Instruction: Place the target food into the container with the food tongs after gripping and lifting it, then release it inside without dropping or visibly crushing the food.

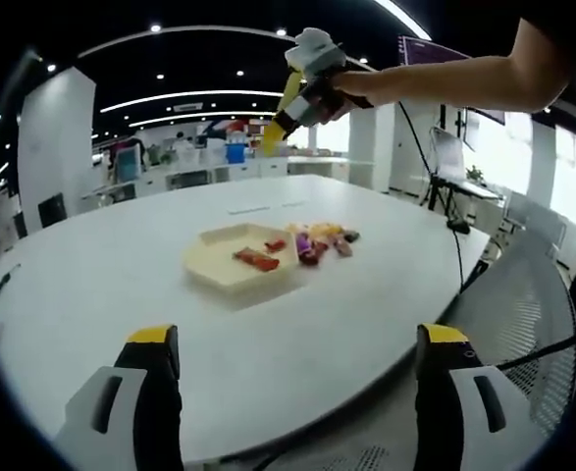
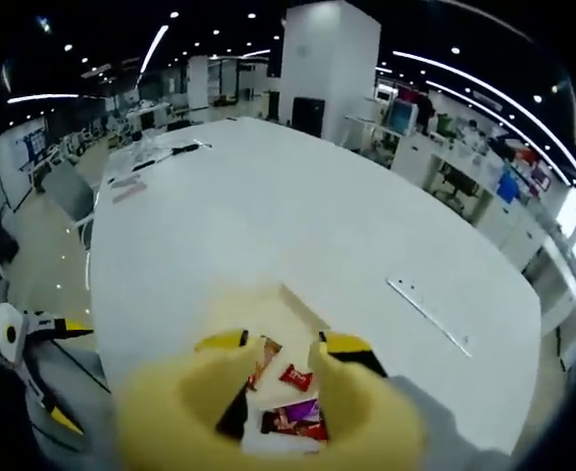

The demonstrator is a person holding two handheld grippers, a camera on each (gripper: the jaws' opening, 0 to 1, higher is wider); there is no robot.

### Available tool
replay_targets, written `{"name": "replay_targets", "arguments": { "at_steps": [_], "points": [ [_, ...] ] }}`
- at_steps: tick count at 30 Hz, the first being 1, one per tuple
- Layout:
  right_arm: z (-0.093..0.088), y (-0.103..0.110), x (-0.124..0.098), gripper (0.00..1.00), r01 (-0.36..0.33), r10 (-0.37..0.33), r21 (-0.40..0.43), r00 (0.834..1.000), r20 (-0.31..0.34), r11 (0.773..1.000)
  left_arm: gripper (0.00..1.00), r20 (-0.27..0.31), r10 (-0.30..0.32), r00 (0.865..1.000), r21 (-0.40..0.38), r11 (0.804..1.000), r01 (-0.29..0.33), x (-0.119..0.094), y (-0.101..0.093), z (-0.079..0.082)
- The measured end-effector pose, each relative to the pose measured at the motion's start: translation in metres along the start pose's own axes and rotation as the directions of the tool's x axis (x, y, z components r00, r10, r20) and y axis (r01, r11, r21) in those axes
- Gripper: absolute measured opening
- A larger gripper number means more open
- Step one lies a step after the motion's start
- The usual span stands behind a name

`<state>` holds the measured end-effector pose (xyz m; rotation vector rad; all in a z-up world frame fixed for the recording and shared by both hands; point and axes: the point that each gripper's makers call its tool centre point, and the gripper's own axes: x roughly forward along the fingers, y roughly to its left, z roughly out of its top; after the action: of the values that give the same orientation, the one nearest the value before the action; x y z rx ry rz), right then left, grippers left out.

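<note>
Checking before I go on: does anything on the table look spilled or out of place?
Nothing spilled. The tray lies flat on the white table with wrapped snacks inside; more snacks lie in a loose pile beside it.

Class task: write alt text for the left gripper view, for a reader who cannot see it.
A pale tray holding a red snack sits on a white table, with more snacks beside it. The right gripper is raised above; the left gripper is open.

White oval table [image 1: 121,285], beige tray [image 1: 231,267], loose snacks [image 1: 322,241] beside it
</note>
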<state>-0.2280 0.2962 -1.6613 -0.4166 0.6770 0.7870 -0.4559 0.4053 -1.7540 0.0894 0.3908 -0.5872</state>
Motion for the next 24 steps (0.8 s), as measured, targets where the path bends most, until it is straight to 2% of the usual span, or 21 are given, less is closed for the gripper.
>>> {"name": "replay_targets", "arguments": {
  "at_steps": [4, 6, 9, 17, 21, 24],
  "points": [
    [-0.044, -0.015, -0.006, 0.27, 0.036, -0.032, 0.066, 0.997, -0.066, 0.997, 0.97, 0.007, -0.002, 1.000, -0.004, 1.000, 0.002, 0.000, -0.001, 0.001],
    [-0.058, -0.020, -0.008, 0.27, 0.051, -0.045, 0.080, 0.996, -0.078, 0.995, 0.97, 0.006, -0.002, 1.000, -0.003, 1.000, 0.002, 0.000, -0.001, 0.001],
    [-0.085, -0.029, -0.014, 0.27, 0.074, -0.059, 0.145, 0.993, -0.105, 0.987, 0.97, 0.004, -0.004, 1.000, 0.002, 1.000, 0.004, 0.000, -0.001, 0.001],
    [-0.129, -0.039, -0.026, 0.27, 0.113, -0.084, 0.208, 0.986, -0.144, 0.972, 0.98, -0.006, -0.019, 1.000, 0.014, 1.000, 0.019, 0.000, -0.004, -0.002],
    [-0.150, -0.042, -0.024, 0.27, 0.126, -0.085, 0.245, 0.982, -0.170, 0.961, 0.98, -0.012, -0.017, 1.000, 0.016, 1.000, 0.017, 0.001, -0.005, -0.003],
    [-0.158, -0.042, -0.019, 0.27, 0.129, -0.080, 0.275, 0.980, -0.182, 0.953, 0.98, -0.009, -0.016, 1.000, 0.017, 1.000, 0.016, 0.001, -0.004, -0.002]
  ]
}}
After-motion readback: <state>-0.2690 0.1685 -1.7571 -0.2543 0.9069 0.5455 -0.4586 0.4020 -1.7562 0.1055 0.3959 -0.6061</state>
